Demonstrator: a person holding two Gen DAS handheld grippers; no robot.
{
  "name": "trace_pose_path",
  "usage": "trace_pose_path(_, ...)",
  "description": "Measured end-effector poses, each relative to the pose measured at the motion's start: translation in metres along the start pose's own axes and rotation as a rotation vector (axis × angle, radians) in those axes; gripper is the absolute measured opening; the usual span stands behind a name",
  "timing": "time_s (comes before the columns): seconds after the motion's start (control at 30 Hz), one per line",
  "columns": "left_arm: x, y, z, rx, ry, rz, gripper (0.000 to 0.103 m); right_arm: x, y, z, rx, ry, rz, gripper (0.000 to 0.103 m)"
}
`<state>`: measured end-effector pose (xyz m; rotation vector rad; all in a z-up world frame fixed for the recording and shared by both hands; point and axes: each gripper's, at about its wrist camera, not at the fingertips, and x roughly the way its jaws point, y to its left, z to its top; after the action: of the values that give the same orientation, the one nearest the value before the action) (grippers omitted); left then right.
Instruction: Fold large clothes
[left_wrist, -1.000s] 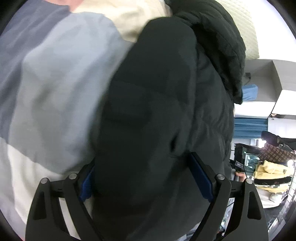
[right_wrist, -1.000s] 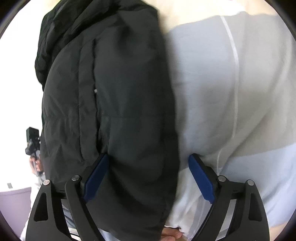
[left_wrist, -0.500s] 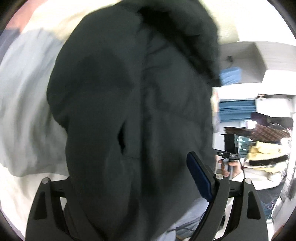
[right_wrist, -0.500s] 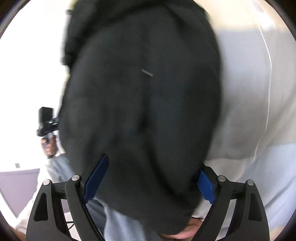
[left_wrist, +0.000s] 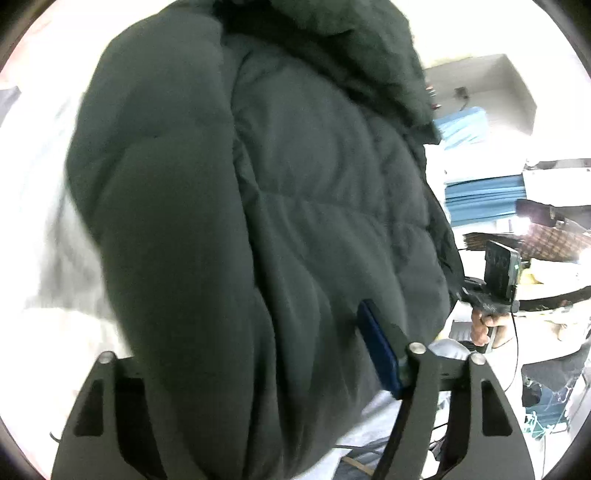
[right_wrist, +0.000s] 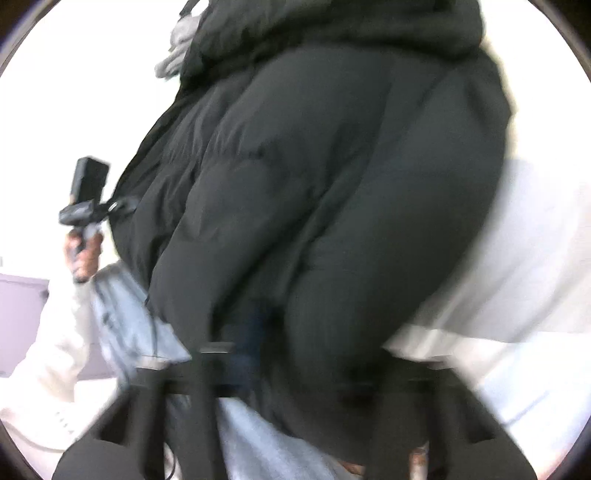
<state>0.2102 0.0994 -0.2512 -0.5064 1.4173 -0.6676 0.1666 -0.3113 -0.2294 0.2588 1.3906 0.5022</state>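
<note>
left gripper (left_wrist: 243, 369) clamped on dark puffer jacket (left_wrist: 280, 206) | right gripper (right_wrist: 299, 354) blurred, grip unclear | jacket fills both views, hood far end, long axis away | pale bedding (right_wrist: 524, 258) beside

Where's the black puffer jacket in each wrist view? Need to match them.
Left wrist: the jacket fills the centre and left, draped over the left gripper.
Right wrist: the jacket fills the centre, hood at top, over the blurred right gripper.
Shared landmark: pale bedding behind the jacket.
</note>
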Motion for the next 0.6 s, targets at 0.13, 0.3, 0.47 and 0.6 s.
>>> trace_pose_path(0.13, -0.013, 0.003, -0.021, -0.063, -0.015, -0.014, 0.047, -0.044, 0.025, -0.006, 0.010, -0.177, -0.052, 0.008)
trace_pose_path(0.3, -0.047, 0.013, -0.029, -0.153, -0.083, -0.044, 0.015, -0.100, 0.043, -0.011, 0.079, -0.391, -0.066, 0.007)
trace_pose_path(0.47, -0.103, -0.015, -0.027, -0.165, -0.204, -0.085, 0.012, -0.141, 0.050, -0.024, 0.126, -0.529, -0.080, 0.006)
trace_pose_path(0.6, -0.139, -0.030, -0.032, -0.178, -0.251, -0.110, 0.012, -0.166, 0.054, -0.043, 0.153, -0.614, -0.059, 0.006)
